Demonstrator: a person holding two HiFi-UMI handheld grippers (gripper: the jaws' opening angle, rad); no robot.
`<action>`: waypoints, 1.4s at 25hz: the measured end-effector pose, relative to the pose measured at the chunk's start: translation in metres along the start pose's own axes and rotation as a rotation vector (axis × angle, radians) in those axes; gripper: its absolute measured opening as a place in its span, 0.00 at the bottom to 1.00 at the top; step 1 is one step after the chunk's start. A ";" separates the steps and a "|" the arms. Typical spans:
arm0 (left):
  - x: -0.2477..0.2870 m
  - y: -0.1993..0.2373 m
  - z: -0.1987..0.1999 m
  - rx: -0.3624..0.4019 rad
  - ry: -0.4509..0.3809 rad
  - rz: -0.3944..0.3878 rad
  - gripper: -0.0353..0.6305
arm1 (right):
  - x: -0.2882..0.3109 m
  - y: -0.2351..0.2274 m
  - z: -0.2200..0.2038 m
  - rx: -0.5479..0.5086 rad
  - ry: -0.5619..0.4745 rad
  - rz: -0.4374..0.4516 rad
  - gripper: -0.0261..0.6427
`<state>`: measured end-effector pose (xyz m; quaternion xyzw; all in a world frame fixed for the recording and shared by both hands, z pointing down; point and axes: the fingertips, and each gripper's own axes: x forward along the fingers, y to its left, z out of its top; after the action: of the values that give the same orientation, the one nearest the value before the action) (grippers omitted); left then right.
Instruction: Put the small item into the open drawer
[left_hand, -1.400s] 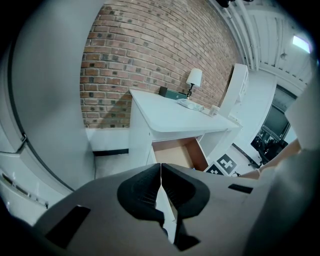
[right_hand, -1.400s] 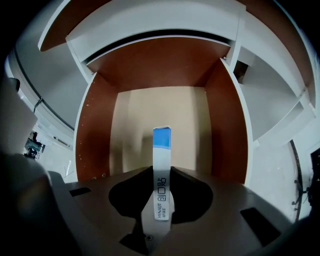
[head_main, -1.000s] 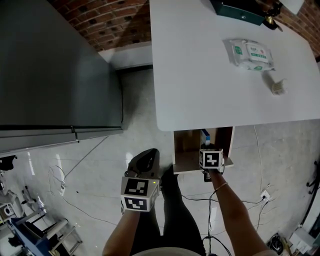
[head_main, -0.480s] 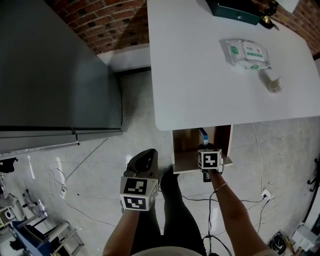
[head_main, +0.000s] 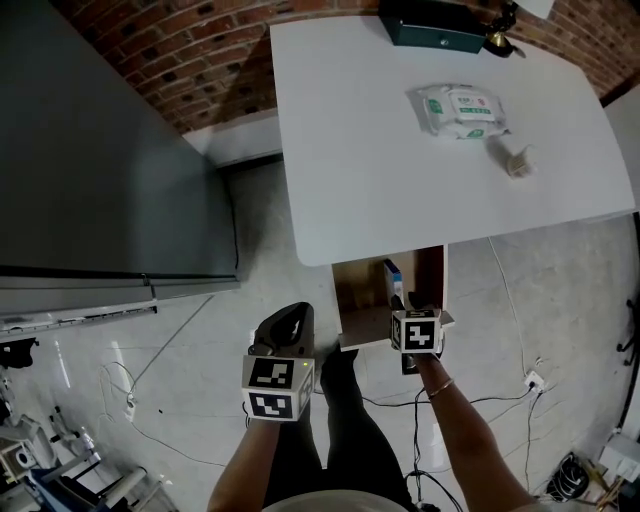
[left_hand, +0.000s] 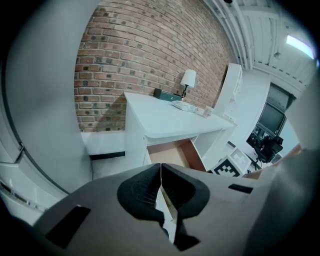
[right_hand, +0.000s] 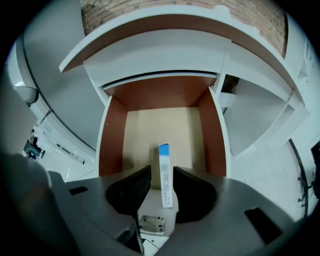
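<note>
The small item is a slim white box with a blue end (right_hand: 164, 172). It lies on the floor of the open drawer (right_hand: 112, 140) under the white table (head_main: 400, 150). My right gripper (right_hand: 161, 173) hovers at the drawer's front, its jaws opening. The box sits between the pads without being pressed, with a gap on its left side. From the head view the box (head_main: 391, 283) shows in the drawer (head_main: 358, 300) just beyond the right gripper (head_main: 415, 330). My left gripper (head_main: 278, 385) hangs over the floor, shut and empty, as the left gripper view (left_hand: 160, 181) confirms.
On the table lie a pack of wipes (head_main: 458, 108), a small pale object (head_main: 517, 160) and a dark green box (head_main: 432, 22). A tall grey cabinet (head_main: 100, 170) stands at left. Cables (head_main: 180, 320) trail over the floor, and a brick wall (head_main: 200, 60) is behind.
The right gripper has drawn back a little toward the drawer's front while the box stays in the drawer. The head view has shifted; the left gripper has hardly moved.
</note>
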<state>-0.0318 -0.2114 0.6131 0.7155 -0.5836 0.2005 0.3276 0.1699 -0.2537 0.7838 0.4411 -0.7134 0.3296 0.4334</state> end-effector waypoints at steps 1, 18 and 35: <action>-0.002 -0.001 0.001 0.007 0.001 -0.004 0.09 | -0.008 0.003 0.003 0.006 -0.021 0.010 0.26; -0.054 -0.029 0.029 0.151 -0.028 -0.106 0.09 | -0.200 0.056 0.057 0.088 -0.453 0.063 0.22; -0.122 -0.056 0.062 0.279 -0.097 -0.231 0.09 | -0.376 0.097 0.060 0.171 -0.773 -0.011 0.09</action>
<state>-0.0127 -0.1632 0.4752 0.8250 -0.4791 0.2061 0.2175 0.1502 -0.1379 0.4094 0.5709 -0.7916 0.1955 0.0963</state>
